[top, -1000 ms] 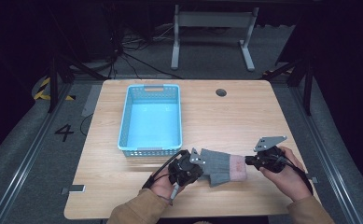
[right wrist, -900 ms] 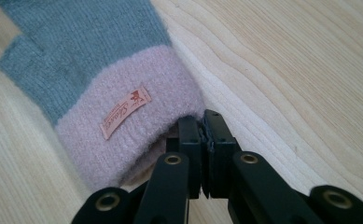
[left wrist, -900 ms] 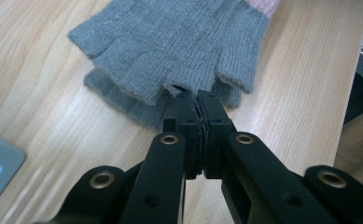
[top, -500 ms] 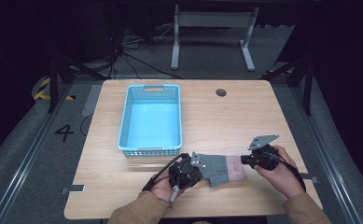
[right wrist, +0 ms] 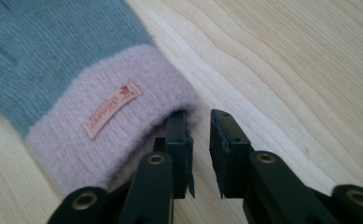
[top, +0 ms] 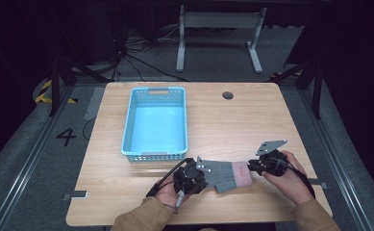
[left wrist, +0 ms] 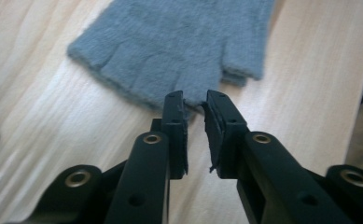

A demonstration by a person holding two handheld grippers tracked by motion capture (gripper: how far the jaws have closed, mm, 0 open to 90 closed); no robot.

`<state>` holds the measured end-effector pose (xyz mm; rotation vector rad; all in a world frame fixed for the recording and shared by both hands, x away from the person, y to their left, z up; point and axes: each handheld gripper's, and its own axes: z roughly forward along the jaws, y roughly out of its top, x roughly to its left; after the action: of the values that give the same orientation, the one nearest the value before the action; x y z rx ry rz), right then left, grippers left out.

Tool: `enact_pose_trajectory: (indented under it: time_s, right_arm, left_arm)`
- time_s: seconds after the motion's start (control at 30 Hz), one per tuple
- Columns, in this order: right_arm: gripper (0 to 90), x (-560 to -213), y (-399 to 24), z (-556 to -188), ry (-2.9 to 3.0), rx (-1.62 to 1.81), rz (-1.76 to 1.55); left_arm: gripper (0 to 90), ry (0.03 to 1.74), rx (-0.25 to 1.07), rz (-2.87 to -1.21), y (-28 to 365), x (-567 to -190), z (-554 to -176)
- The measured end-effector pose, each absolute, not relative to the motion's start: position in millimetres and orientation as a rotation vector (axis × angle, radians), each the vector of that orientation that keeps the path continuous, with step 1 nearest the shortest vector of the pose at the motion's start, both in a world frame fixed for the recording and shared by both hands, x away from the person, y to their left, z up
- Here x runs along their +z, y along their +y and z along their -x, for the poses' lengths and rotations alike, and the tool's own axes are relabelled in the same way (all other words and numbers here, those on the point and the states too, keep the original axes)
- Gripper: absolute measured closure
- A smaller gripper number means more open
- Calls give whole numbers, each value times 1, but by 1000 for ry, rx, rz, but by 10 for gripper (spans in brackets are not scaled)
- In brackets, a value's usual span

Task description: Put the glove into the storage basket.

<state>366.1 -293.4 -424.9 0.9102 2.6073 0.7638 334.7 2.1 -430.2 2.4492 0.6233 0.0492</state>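
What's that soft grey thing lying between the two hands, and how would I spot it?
Start at the blue basket on the wooden table. Just in front of it, toward the person, a fingerless knit glove lies flat between the two claws. It is grey with a pink cuff bearing a small label.

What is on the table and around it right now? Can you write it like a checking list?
Surface: light wooden table with a round hole near the far edge.
Job's things: grey knitted fingerless glove with a pink cuff lying flat at the near edge; empty blue plastic basket behind it.
Clutter: nothing seen.
Grippers: left gripper at the glove's finger end, jaws slightly apart; right gripper at the cuff, jaws apart, one tip against the cuff's edge.
Cables: black cable trailing from the left gripper; more cables on the floor beyond.
Surroundings: dark room, grey floor, a metal stand behind the table.
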Motion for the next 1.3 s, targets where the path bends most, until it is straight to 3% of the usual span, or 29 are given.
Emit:
enact_pose_trajectory:
  time_s: [0.37, 0.77, 1.3]
  right_arm:
    - [678, -414, -315, -356, 2531, 808, -995]
    - [488, -412, -336, -347, 2471, 885, -1120]
    - [455, -412, -346, -342, 2435, 916, -1192]
  left_arm:
    - [677, 600, 66, -2407, -2, -423, -338]
    - [465, 620, 43, -2329, -11, -413, -349]
    - [295, 626, 50, -2234, -25, -418, -357]
